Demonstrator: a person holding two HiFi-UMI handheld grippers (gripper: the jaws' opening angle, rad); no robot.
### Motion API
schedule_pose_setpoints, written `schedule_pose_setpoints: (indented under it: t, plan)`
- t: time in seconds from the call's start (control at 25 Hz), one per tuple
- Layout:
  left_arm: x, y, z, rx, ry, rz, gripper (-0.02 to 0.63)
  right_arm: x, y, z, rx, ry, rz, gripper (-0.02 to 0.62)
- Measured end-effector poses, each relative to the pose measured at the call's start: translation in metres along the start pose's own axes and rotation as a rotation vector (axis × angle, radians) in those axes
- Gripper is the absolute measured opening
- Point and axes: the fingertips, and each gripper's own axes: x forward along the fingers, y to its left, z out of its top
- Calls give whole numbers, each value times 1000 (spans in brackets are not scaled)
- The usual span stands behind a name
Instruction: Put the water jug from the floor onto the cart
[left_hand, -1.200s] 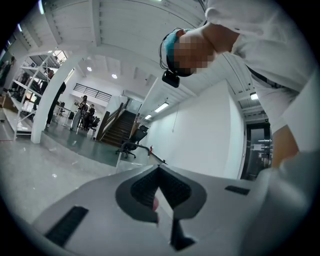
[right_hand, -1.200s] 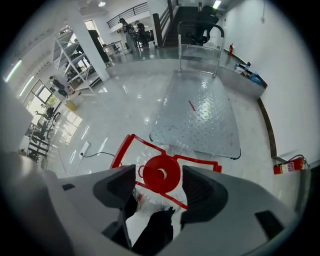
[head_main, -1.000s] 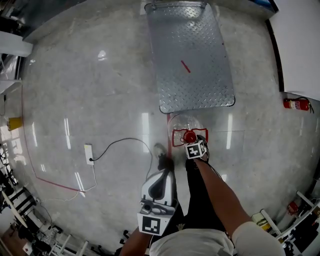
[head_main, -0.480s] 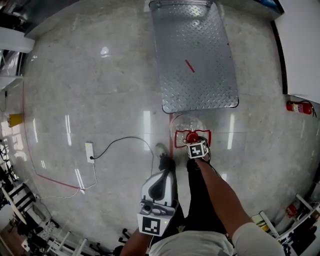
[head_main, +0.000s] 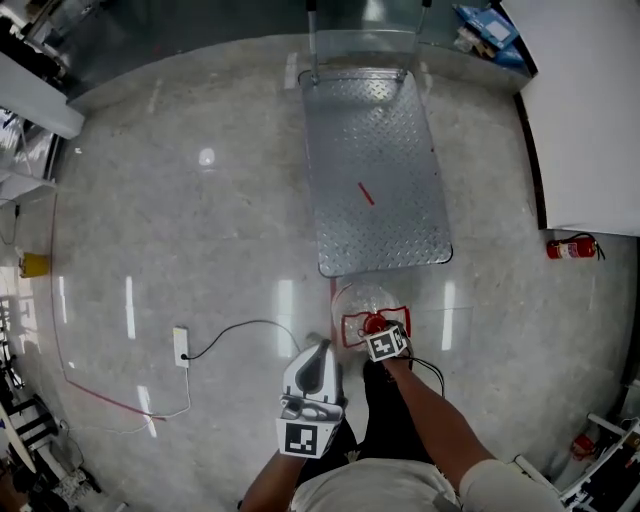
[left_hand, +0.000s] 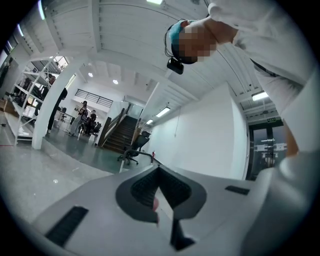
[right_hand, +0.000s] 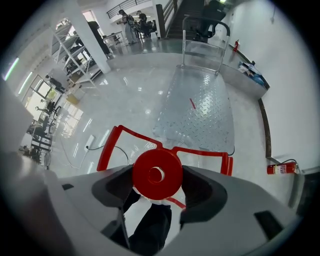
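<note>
The clear water jug (head_main: 368, 303) has a red cap (head_main: 375, 323) and a red handle frame. It is just in front of the near edge of the diamond-plate metal cart (head_main: 375, 170). My right gripper (head_main: 377, 328) is shut on the cap from above. In the right gripper view the red cap (right_hand: 156, 174) sits between the jaws of the right gripper (right_hand: 157, 182), with the red handle frame (right_hand: 172, 147) and the cart (right_hand: 200, 112) beyond. My left gripper (head_main: 318, 350) hangs by my left leg, shut and empty. In its own view the left gripper (left_hand: 160, 172) points up at the ceiling.
A white power strip (head_main: 181, 345) with its black cable lies on the floor at the left, beside a red tape line (head_main: 100, 395). A fire extinguisher (head_main: 570, 247) stands by the white wall (head_main: 590, 110) at the right. The cart's handle (head_main: 365, 10) is at its far end.
The head view has pulled back, so the cart and jug look smaller and lower in frame. My right gripper stays shut on the cap. The left gripper has hardly moved.
</note>
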Motion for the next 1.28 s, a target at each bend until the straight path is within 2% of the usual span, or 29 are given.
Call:
schedule_pose_setpoints:
  t: [0.24, 0.36, 0.52, 0.6, 0.68, 1.0, 1.28]
  plan:
    - [-3, 10, 54, 29, -93, -31, -2, -73, 4, 28, 48, -6, 10, 301]
    - [-3, 11, 78, 28, -110, -56, -2, -106, 3, 45, 88, -5, 15, 301]
    - [6, 18, 101, 43, -137, -61, -2, -139, -1, 87, 67, -71, 16, 301]
    - [15, 18, 107, 43, -150, -52, -2, -149, -17, 108, 26, -112, -27, 301]
    - [29, 18, 111, 46, -156, -46, -2, -155, -32, 129, 0, -138, -53, 301]
    - [108, 20, 126, 76, -170, 31, -2, -155, -79, 203, -87, -159, -41, 301]
    - [158, 25, 137, 91, -172, 90, -2, -148, -104, 249, -93, -182, -26, 301]
